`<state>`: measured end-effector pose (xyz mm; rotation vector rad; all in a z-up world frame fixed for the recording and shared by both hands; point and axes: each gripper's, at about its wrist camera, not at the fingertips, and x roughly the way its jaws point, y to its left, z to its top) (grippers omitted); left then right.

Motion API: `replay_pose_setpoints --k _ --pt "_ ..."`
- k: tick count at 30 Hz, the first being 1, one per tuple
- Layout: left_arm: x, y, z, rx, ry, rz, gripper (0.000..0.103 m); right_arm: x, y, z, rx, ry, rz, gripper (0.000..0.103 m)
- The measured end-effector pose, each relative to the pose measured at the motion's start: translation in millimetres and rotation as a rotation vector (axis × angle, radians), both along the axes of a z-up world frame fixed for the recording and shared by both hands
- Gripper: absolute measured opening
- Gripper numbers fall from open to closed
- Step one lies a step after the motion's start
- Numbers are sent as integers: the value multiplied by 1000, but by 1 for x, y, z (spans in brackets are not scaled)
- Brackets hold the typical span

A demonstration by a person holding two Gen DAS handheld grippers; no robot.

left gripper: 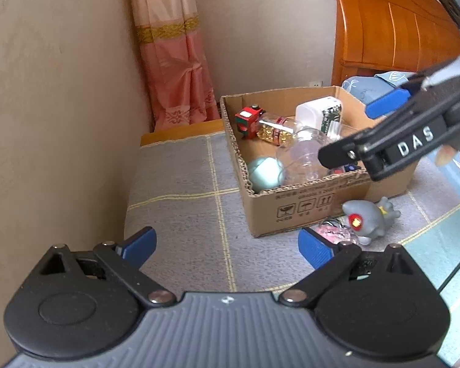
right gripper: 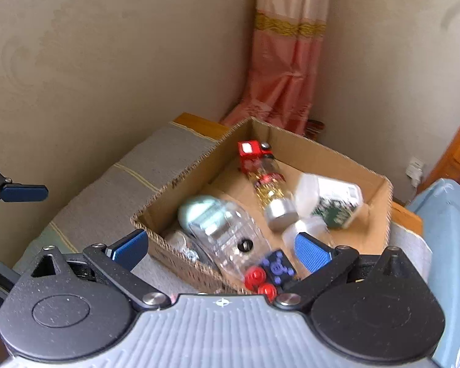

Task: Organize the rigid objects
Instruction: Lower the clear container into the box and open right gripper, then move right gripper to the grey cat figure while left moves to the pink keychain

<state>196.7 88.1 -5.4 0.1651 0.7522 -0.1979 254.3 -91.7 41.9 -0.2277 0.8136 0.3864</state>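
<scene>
A cardboard box (left gripper: 303, 196) stands on a grey checked bedcover and shows in the right wrist view too (right gripper: 174, 184). In it lie a red toy (left gripper: 247, 119), a jar of gold bits (left gripper: 274, 130), a white bottle (left gripper: 319, 113), a clear plastic bottle (right gripper: 227, 236), a pale green ball (left gripper: 265, 173) and a dark toy with red knobs (right gripper: 266, 273). A grey figurine (left gripper: 371, 217) and a pink clear item (left gripper: 337, 231) lie outside by the box's front. My left gripper (left gripper: 227, 247) is open and empty over the cover. My right gripper (right gripper: 220, 250) is open and empty above the box.
A beige wall runs along the left. A pink curtain (left gripper: 174, 55) hangs in the corner. A wooden headboard (left gripper: 392, 27) and blue bedding (left gripper: 371, 87) lie behind the box. A wall socket (right gripper: 415, 168) sits low at right.
</scene>
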Motion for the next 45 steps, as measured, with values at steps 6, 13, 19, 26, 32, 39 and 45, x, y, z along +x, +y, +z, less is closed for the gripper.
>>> replay_pose_setpoints --k 6,13,19,26,32,39,45 --pt "-13 -4 0 -9 4 -8 99 -35 -18 -1 28 -44 -83 103" --pt "-23 -2 -1 -30 -1 -7 99 -63 -43 -20 110 -17 -226 103" --pt "-25 6 -7 -43 12 0 99 -50 -48 -55 184 57 -317 103" --pt "-24 10 -16 -48 39 15 99 -35 -49 -88 213 120 -371 103" --pt "-21 7 -22 -42 57 6 99 -43 -72 -100 238 123 -387 103" --pt "-20 -8 -24 -29 65 -31 99 -64 -94 -97 286 109 -365 103" --pt "-19 -16 -22 -20 57 -47 99 -86 -90 -101 203 96 -281 103"
